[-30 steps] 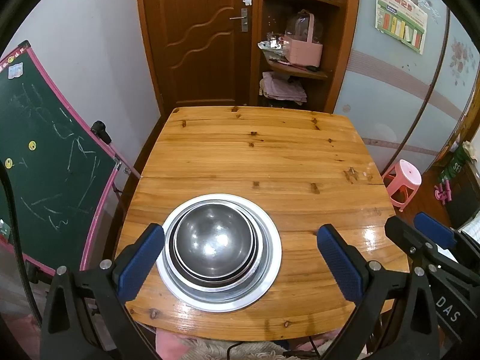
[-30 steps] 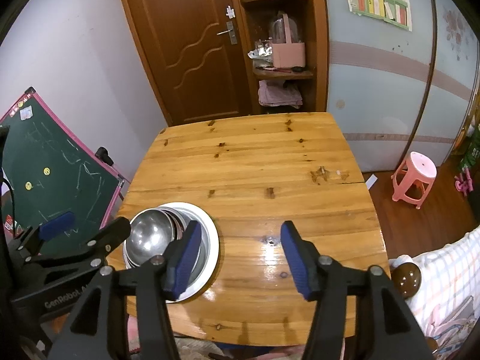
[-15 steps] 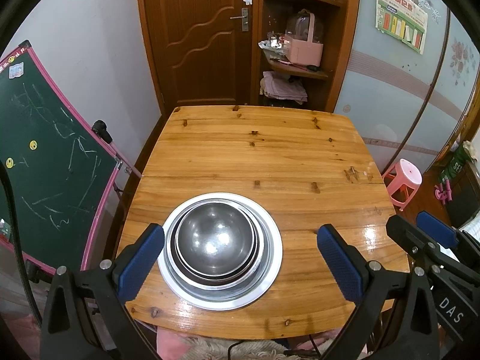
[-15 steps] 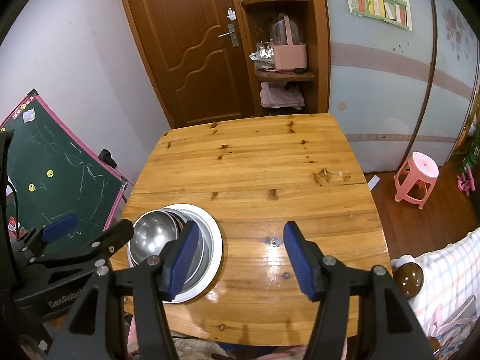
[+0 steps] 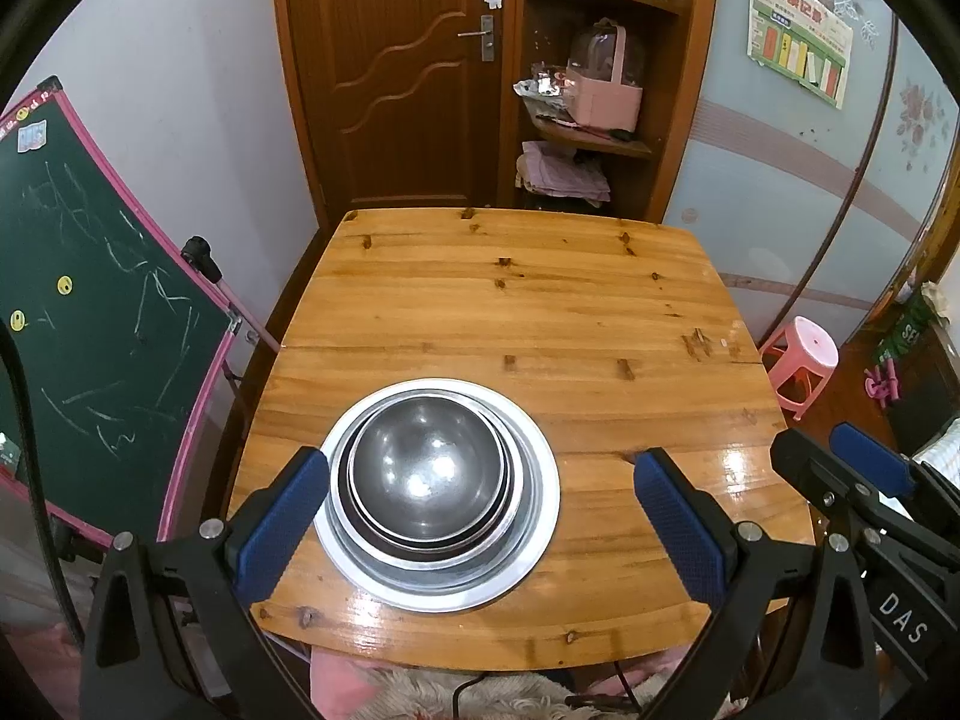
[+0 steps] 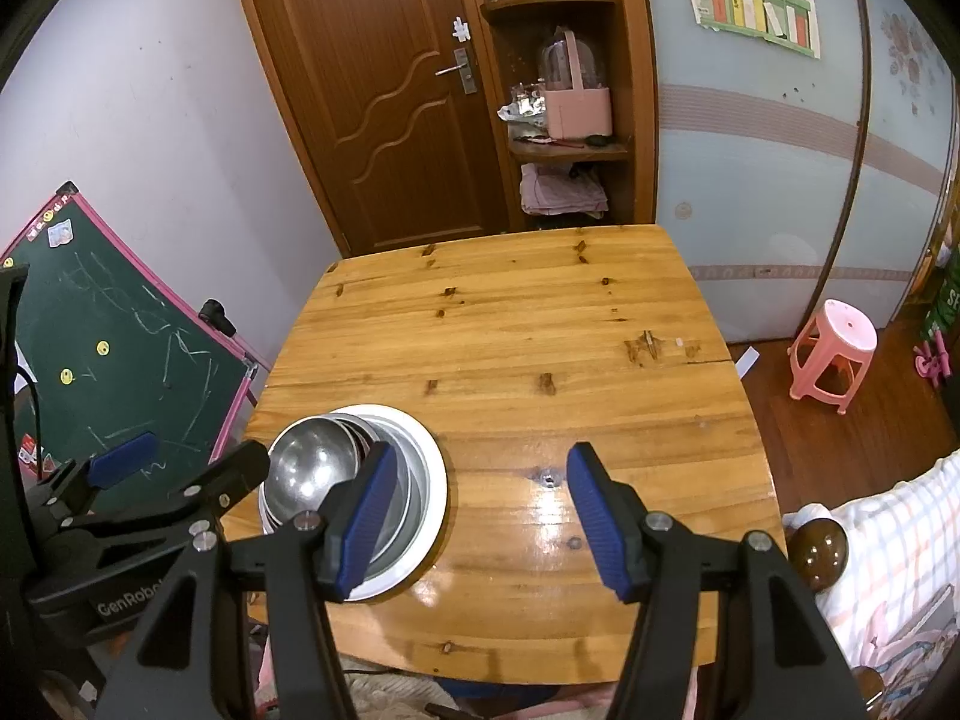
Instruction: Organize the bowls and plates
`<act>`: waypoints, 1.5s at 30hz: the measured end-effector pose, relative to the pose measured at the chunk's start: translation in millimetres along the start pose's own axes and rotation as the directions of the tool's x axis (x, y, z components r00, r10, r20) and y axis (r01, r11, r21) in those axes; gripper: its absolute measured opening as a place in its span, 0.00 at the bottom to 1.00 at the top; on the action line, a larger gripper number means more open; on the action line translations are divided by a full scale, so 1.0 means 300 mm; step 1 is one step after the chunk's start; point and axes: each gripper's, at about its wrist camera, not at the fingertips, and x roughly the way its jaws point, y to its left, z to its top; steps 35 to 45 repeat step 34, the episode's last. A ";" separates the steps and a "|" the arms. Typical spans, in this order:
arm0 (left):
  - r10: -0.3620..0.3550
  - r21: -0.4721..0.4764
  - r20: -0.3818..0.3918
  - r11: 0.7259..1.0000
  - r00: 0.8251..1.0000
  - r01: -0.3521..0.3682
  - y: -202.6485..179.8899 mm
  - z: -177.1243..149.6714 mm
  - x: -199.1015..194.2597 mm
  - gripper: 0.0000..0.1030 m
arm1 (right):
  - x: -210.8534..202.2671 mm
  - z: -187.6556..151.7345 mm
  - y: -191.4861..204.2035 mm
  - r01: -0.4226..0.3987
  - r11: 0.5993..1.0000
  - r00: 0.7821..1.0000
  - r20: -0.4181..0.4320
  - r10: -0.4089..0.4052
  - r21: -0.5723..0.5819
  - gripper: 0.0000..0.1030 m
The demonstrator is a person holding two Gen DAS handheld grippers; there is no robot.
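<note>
Steel bowls [image 5: 427, 468] sit nested one inside another on a wide round plate [image 5: 540, 510], near the front left corner of a wooden table [image 5: 540, 312]. In the left wrist view the left gripper [image 5: 480, 516] has its blue-padded fingers spread wide, empty, one on either side of the plate: the left pad [image 5: 282, 519] shows just at the plate's left rim, while the right pad is well off to the plate's right over bare wood. Whether that left pad touches the rim cannot be told. In the right wrist view the right gripper [image 6: 480, 519] is also spread wide and holds nothing; its left pad [image 6: 366, 516] shows in front of the stack's right side and its right pad over the shiny bare tabletop. Each gripper appears at the edge of the other's view. Behind the table stand a brown wooden door [image 5: 396, 72] and an open shelf unit holding a pink basket [image 5: 603, 99]. A green chalkboard [image 5: 78, 312] with a pink frame leans at the left, and a pink plastic stool [image 5: 801, 360] stands on the floor at the right.
</note>
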 end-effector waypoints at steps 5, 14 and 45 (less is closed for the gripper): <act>0.001 0.001 0.000 1.000 1.000 -0.001 -0.001 -0.002 -0.001 0.98 | -0.002 -0.002 0.001 0.001 1.000 1.000 0.000 -0.001 0.001 0.57; 0.002 0.003 -0.003 1.000 1.000 -0.002 -0.009 -0.017 -0.013 0.98 | -0.008 -0.005 0.003 0.002 1.000 1.000 0.001 -0.002 0.002 0.58; -0.015 0.015 -0.005 1.000 1.000 0.015 -0.006 -0.022 -0.040 0.98 | -0.047 -0.030 0.012 0.012 1.000 1.000 0.020 -0.012 0.006 0.58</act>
